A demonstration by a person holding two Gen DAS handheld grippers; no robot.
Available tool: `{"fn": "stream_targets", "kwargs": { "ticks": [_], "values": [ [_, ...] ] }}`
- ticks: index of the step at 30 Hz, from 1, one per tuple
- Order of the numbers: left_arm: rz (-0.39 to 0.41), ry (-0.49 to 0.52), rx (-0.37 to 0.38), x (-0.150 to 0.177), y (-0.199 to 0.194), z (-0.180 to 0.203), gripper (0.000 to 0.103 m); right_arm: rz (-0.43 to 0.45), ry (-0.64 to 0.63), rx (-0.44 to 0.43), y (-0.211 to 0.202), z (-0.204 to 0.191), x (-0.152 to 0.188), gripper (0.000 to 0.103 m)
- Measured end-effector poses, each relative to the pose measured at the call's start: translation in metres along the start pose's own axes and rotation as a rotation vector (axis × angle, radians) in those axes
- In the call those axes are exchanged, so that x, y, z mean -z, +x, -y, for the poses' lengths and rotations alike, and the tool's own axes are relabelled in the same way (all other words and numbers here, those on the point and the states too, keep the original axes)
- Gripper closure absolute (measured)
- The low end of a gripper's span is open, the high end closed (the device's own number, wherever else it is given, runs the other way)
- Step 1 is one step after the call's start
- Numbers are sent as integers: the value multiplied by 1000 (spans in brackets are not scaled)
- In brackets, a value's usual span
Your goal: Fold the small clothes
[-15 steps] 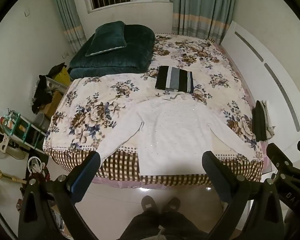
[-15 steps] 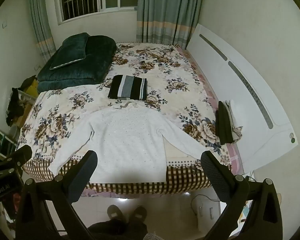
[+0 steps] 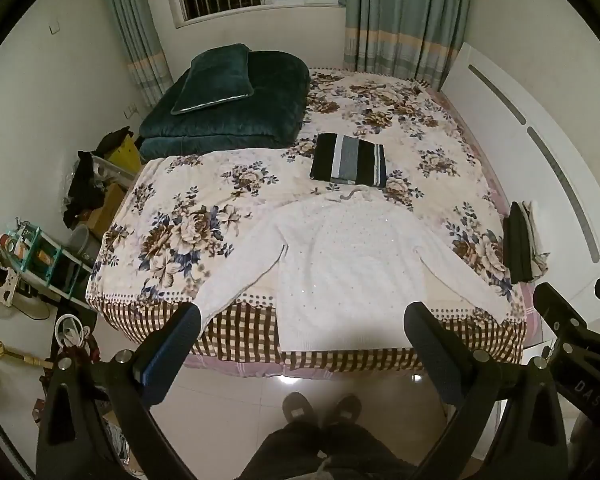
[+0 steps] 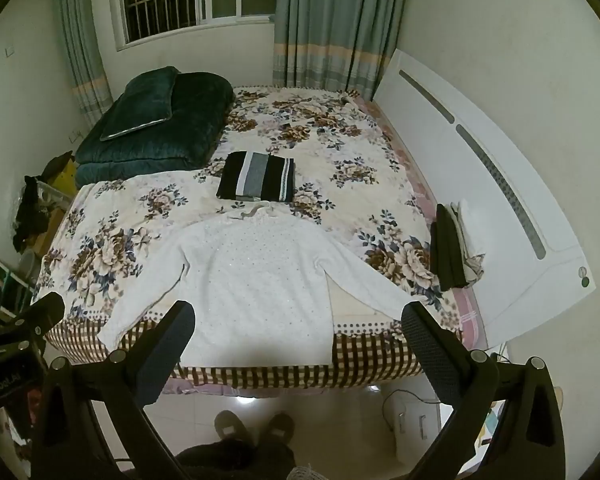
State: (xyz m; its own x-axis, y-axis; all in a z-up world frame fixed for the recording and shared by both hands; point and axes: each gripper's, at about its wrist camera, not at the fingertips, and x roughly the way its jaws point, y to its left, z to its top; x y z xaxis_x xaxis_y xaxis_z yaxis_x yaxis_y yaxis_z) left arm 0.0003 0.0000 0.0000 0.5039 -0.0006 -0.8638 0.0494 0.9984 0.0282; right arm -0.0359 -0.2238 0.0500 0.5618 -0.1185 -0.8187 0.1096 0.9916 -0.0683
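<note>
A white long-sleeved sweater (image 3: 348, 256) lies flat on the floral bed (image 3: 204, 236), sleeves spread, hem hanging over the near edge. It also shows in the right wrist view (image 4: 256, 280). A folded black, grey and white striped garment (image 3: 350, 156) lies behind its collar, also in the right wrist view (image 4: 258, 178). My left gripper (image 3: 300, 328) is open and empty, held above the floor in front of the bed. My right gripper (image 4: 298, 330) is open and empty, beside it at the same height.
A dark green folded quilt with a pillow (image 3: 228, 100) fills the bed's far left. A stack of dark and light clothes (image 3: 524, 240) lies at the bed's right edge by the white headboard (image 4: 480, 184). Shelves and clutter (image 3: 40, 256) stand left of the bed. The person's feet (image 3: 320, 408) are below.
</note>
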Motion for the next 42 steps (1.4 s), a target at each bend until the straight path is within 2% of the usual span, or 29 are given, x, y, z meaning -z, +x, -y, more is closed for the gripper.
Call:
{"fn": "stream_targets", "kwargs": {
  "ticks": [42],
  "values": [
    [14,-4,7,0,-1,0,0,10,-3,-1,-14,-3,0,0]
  ]
}}
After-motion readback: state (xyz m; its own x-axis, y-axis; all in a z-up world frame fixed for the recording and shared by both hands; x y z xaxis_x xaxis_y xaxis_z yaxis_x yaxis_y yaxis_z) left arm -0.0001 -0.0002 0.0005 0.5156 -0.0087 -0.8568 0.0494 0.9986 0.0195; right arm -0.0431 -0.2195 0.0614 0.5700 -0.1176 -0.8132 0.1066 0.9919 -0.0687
